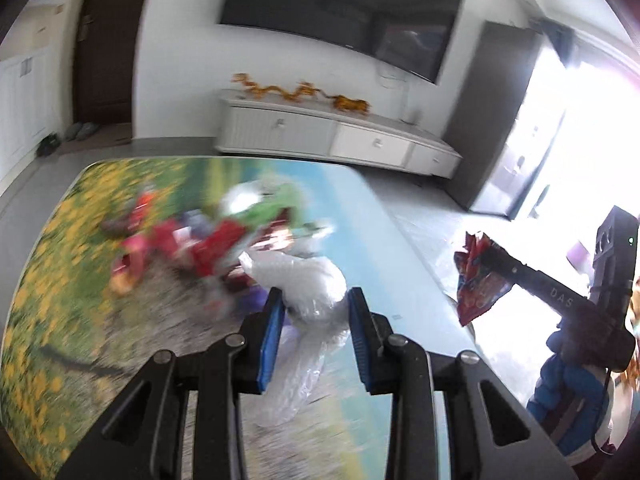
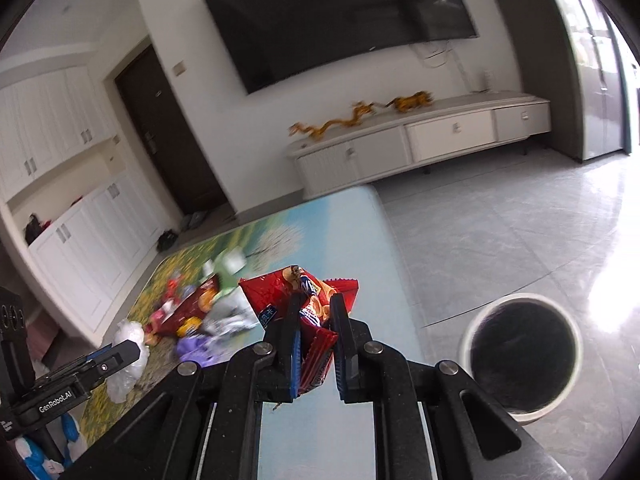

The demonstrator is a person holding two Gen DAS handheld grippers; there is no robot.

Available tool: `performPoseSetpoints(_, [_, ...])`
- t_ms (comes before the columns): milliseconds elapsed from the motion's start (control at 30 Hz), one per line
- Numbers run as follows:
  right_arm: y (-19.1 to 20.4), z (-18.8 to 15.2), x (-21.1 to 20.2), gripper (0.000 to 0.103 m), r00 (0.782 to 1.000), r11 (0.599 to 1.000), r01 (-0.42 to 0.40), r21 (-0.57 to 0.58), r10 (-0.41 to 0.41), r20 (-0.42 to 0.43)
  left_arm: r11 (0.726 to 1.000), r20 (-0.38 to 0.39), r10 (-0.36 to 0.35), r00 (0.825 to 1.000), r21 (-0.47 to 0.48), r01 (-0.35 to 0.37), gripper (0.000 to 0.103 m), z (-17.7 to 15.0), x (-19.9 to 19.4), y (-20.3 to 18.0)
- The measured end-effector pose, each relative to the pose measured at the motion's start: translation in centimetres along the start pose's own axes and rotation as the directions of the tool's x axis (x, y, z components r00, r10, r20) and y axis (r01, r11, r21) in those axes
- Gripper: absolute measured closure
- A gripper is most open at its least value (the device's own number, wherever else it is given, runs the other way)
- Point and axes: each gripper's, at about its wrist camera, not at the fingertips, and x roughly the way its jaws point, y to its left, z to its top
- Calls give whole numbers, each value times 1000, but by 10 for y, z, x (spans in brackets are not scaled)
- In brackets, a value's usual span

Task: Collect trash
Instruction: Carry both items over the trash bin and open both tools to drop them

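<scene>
between the blue pads of the left tool (image 1: pixel 316 312) sits a crumpled clear plastic bag (image 1: pixel 308 292), pinched at its middle with the jaws drawn in close on it, its loose tail trailing down toward the camera over the desk (image 1: pixel 60 280) with the flower-meadow print. just beyond that tool's tips and off to their left lies the blurred heap of trash (image 1: pixel 208 240) on the desk: red packets, a green one, a purple scrap, something white. the right tool (image 2: pixel 316 320) has its jaws clamped nearly together on a red snack wrapper (image 2: pixel 304 292), which fans out above the tips and hangs a little below them; in the left view the same wrapper shows off to the right, past the desk's edge, over the floor. below and to the right of the right tool stands a round white bin (image 2: pixel 524 352) with a dark inside, on the grey tiled floor beside the desk. a blue sleeve shows behind each tool.
</scene>
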Motion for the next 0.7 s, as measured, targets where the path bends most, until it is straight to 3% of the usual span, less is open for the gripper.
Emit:
performPoseSetpoints(167, [-63,8,-23,91,987,986,138,94,-145,63,989,-49,-82,995,118,87,73,26,40,-72])
performPoseSetpoints(333, [-116,8,-25,91,966,957,242,159,-253,54,967,-110,-135,985,204,156,72,46,95,-147])
performPoseSetpoints(533, [-182,-5,10,91,939,912,342,225,-341,-43,941,-207,-149,967,270,203,72,54,178,-225])
performPoseSetpoints(700, [-236,-19,39,88,923,878,384,287,-360,-136,930,-298,-161,941,273,246,72,44,243,-266])
